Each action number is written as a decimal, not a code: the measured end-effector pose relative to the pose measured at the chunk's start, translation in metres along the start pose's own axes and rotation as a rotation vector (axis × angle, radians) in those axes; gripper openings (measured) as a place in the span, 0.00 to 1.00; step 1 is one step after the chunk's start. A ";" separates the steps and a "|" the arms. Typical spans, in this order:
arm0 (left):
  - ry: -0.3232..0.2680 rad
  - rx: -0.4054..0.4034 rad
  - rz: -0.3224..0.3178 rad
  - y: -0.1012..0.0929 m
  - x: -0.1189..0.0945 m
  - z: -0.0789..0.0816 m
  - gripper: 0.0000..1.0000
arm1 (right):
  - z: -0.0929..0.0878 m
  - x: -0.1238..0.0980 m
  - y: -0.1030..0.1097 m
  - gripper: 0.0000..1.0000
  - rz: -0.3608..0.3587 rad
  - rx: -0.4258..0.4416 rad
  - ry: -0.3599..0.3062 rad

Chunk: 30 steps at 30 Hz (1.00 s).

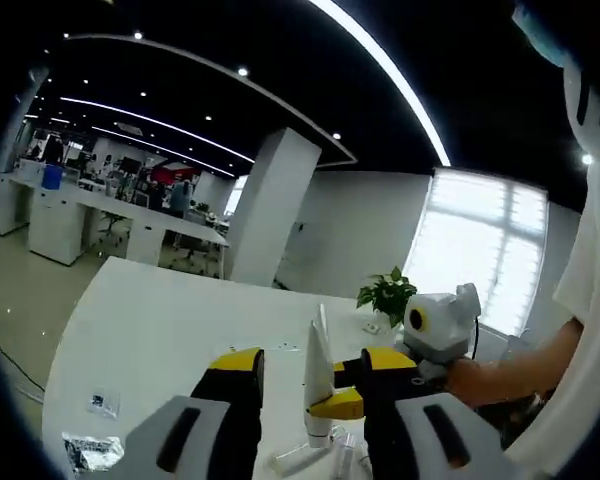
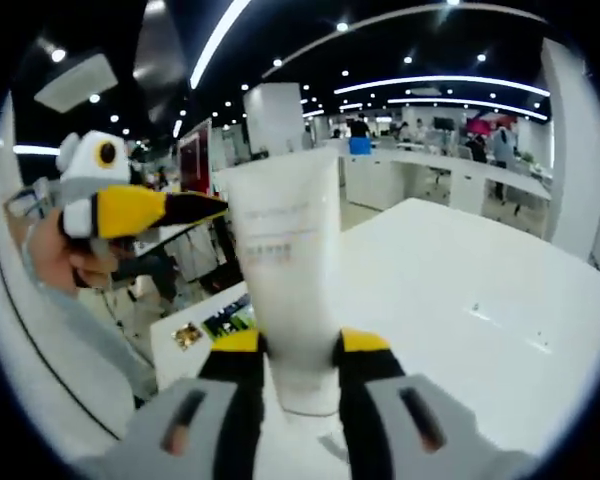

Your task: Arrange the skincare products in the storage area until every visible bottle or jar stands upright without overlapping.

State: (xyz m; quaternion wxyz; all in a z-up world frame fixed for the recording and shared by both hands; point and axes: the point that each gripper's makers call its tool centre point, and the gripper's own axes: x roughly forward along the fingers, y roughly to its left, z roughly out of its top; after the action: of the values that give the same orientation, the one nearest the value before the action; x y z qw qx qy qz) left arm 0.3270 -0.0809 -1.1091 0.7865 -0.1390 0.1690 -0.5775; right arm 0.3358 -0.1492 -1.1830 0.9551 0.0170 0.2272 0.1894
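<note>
My right gripper has its yellow-tipped jaws pressed against both sides of a white tube, low on its body just above the cap; the tube stands cap-down and roughly upright between them, flat crimped end up. In the left gripper view the same tube appears edge-on, thin and tall, with the right gripper clamped on it from the right and a hand behind that gripper. Whether the cap touches the table I cannot tell from either view. My left gripper has its jaws parted wide with nothing between the pads; the tube sits beyond them, not in them. In the right gripper view the left gripper comes in from the left, its yellow and black jaw tip just beside the tube's upper edge; contact cannot be judged. On the table near the tube base lies a small clear item, too blurred to identify. A crumpled foil wrapper and a small tag lie toward the table's near left. A potted plant stands at the far edge.
</note>
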 end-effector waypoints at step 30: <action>0.087 -0.054 0.143 0.034 -0.037 -0.035 0.36 | -0.029 0.067 -0.122 0.25 -0.131 -0.031 0.020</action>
State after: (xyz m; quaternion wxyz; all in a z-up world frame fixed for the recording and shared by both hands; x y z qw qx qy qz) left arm 0.3307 -0.0361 -1.1508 0.8137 -0.1225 0.2280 -0.5205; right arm 0.4214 -0.2396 -1.2526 0.9633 -0.0143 0.2343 0.1302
